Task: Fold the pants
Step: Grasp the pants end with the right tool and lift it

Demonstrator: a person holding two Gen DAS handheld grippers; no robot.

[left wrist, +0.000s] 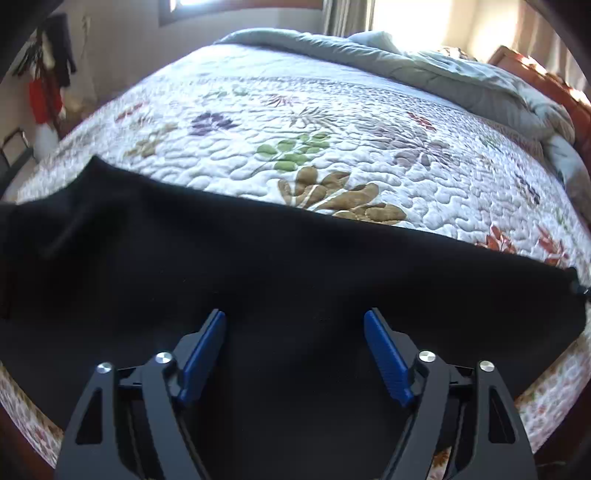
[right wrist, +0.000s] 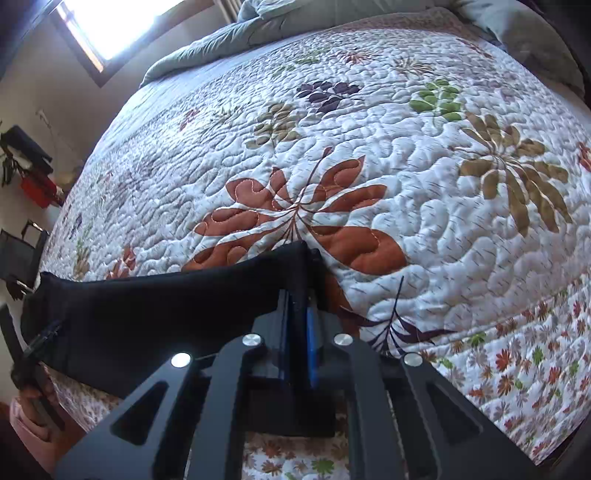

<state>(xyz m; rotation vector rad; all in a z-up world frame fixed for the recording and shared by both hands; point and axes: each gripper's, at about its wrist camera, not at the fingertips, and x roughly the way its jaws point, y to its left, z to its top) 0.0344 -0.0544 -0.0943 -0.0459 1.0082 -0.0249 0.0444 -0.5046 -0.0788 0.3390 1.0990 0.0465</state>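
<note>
Black pants (left wrist: 295,280) spread on floral quilt (left wrist: 332,147), left gripper (left wrist: 295,321) jaws wide above the cloth, right gripper (right wrist: 300,291) pinching the pants' corner.

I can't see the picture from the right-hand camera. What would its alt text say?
The right claw, its blue pads nearly together, pinches one end of the black pants near the edge of a bed. The pants stretch away to the left over a white quilt printed with rust, tan and green leaves, with a bright window beyond.
</note>
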